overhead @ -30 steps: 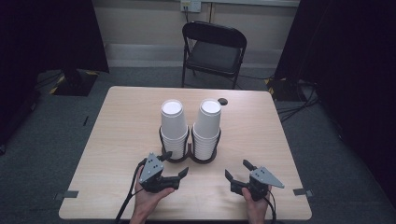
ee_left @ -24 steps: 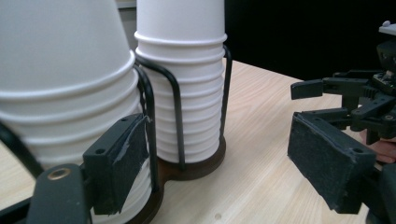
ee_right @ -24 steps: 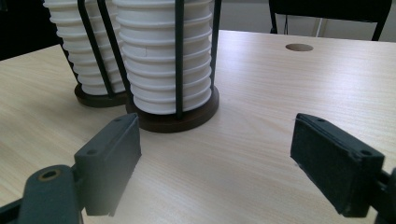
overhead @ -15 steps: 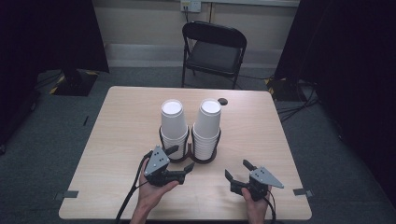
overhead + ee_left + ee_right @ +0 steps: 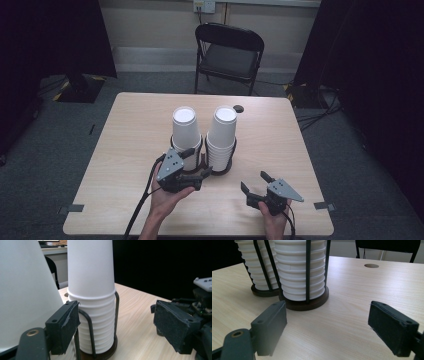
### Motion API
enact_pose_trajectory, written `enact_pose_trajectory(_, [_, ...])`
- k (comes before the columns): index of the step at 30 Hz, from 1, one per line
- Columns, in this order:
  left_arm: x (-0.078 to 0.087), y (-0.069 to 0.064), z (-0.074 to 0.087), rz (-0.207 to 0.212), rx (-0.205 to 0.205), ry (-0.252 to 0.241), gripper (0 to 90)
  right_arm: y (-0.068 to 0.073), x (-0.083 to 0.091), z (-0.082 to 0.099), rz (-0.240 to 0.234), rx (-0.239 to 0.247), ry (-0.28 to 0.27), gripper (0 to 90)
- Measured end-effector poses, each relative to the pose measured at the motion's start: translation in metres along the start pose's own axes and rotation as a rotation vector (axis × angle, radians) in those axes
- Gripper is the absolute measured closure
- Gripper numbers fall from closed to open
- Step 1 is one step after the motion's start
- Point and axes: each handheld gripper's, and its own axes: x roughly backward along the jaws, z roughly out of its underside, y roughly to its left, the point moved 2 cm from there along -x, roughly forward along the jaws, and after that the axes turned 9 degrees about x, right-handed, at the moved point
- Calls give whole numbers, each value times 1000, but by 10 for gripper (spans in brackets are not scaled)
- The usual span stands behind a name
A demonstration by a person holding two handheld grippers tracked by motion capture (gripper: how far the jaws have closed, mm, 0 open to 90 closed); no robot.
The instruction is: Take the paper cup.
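A light wooden table [image 5: 125,150] is seen from above, with a person's two forearms entering from the six o'clock edge. Near the table's centre stand two stacks of white paper cups, each upside down inside a dark wire holder on a round dark base. The left cup stack [image 5: 185,131] and the right cup stack [image 5: 222,134] stand side by side, their holders touching or nearly so.

The left gripper [image 5: 196,165] is held in the left hand [image 5: 167,196], at about six o'clock from the left cup stack and close against its holder. Its jaws are spread wide and hold nothing. In the left gripper view, one jaw sits just in front of the left cup stack, while the right cup stack in its wire holder [image 5: 115,312] stands between the jaws, farther off.

The right gripper [image 5: 255,182] is held in the right hand [image 5: 273,216], at about four o'clock from the right cup stack and apart from it. Its jaws are also wide open and empty, hovering low over bare table.

A small dark round hole [image 5: 238,108] lies in the tabletop at about one o'clock from the right cup stack. Beyond the table's twelve o'clock edge stands a black folding chair [image 5: 227,55] on grey carpet.
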Motion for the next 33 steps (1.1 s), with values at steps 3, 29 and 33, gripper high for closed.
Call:
enact_pose_trajectory(3, [-3,0,-5,5,-15,7,192,0,0,0,-3,-2,0,149])
enact_pose_trajectory(29, [-29,2,-47,7,7,33,172,1,0,0,0,16,1,149])
enact_pose_trajectory(33, [-31,0,-56,8,8,17,173,1,0,0,2,12,2,149])
